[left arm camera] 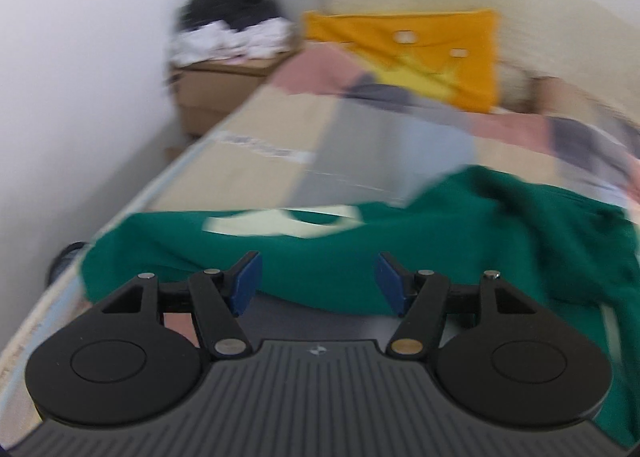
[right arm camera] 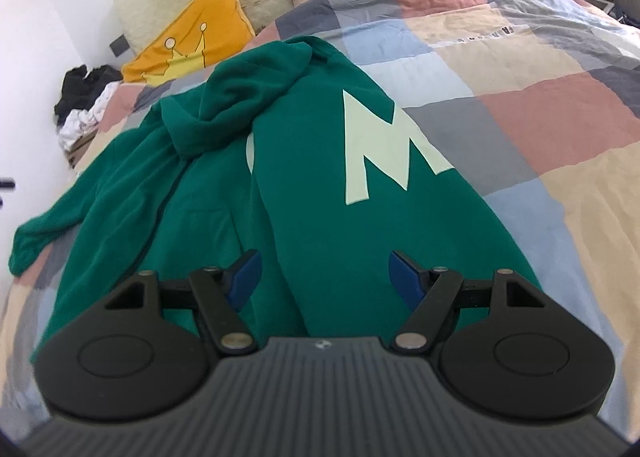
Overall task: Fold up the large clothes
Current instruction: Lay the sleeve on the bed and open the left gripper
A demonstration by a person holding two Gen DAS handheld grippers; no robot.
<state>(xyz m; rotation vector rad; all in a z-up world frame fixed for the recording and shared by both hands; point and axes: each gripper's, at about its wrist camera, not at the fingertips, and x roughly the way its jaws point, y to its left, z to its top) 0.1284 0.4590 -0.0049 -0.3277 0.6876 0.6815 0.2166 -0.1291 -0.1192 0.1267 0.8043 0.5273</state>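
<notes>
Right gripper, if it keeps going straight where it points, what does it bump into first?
Most likely the green hoodie. The right gripper is open and aims down at the cloth spread on the bed, just below the big pale letter. How far off the cloth is stays unclear.

Even, bright, soft light in both views; no hard shadows or glare. Left wrist view is heavily motion-smeared: green hoodie [left arm camera: 360, 257] and yellow pillow [left arm camera: 420, 53] are streaked, details probably unreadable. Right wrist view is sharp. Fisheye bends the edges; corners vignette dark.

patchwork quilt [right arm camera: 520, 105], yellow pillow [right arm camera: 192, 45], clothes pile [left arm camera: 232, 21], cardboard boxes [left arm camera: 212, 89]
</notes>
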